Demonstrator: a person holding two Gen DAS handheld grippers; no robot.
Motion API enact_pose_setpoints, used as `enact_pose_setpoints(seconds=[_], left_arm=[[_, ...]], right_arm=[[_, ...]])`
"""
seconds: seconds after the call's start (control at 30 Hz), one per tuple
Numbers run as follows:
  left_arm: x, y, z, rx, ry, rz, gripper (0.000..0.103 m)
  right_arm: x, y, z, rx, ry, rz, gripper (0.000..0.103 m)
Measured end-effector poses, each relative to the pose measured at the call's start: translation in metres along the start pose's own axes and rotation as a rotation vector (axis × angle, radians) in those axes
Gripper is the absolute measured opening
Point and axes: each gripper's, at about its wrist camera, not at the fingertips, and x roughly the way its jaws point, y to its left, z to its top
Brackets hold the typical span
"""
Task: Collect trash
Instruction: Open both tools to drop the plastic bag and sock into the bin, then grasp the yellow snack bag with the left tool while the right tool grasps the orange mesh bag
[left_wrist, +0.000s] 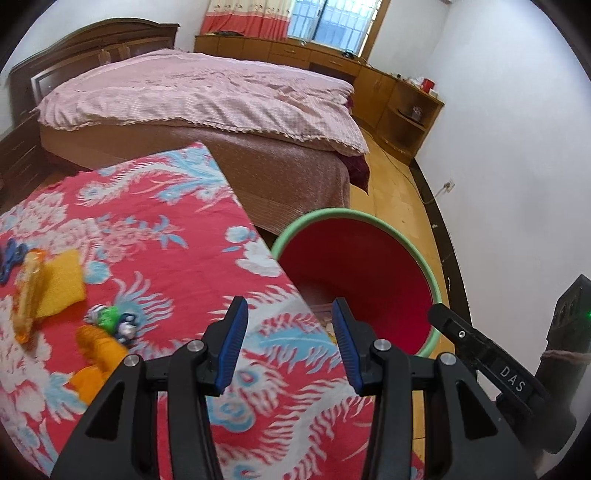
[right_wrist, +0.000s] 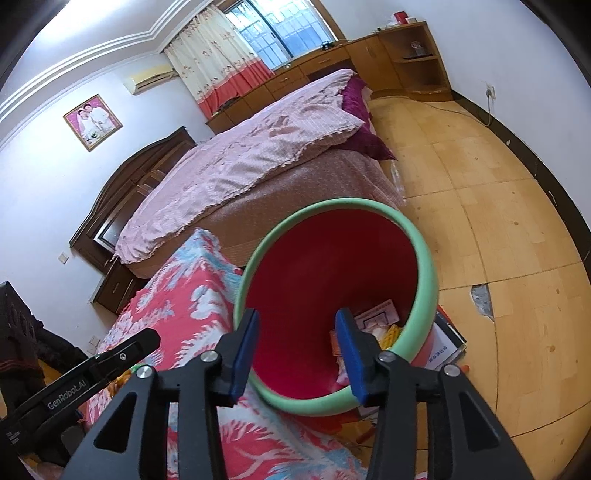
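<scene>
Left wrist view: the left gripper hung over the bench's right edge, fingers spread wide, holding nothing. Trash lay near the bench's left edge: one yellow sponge, one clear wrapper, one green wrapper, one orange piece.

Right wrist view: the right gripper pointed into the one red bin, fingers wide apart and empty; paper scraps lay inside.

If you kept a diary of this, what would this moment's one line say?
left gripper: jaws open, empty, over red floral tablecloth | right gripper: jaws open, empty, above green-rimmed red bin | wrappers remain on cloth
</scene>
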Motion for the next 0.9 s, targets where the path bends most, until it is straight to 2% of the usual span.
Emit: enact_pose_setpoints(seconds=[0.43,0.9], left_arm=[[-0.052,0.063,-0.008,-0.100,-0.080,0.095,0.047],[-0.073,0.160,-0.020,-0.228,-0.091,0.218,0.047]], right_arm=[[-0.009,0.054,-0.017,-0.088,0.021,0.061,0.052],[0.015,0.116,-0.038,-0.176,0.093,0.101,0.056]])
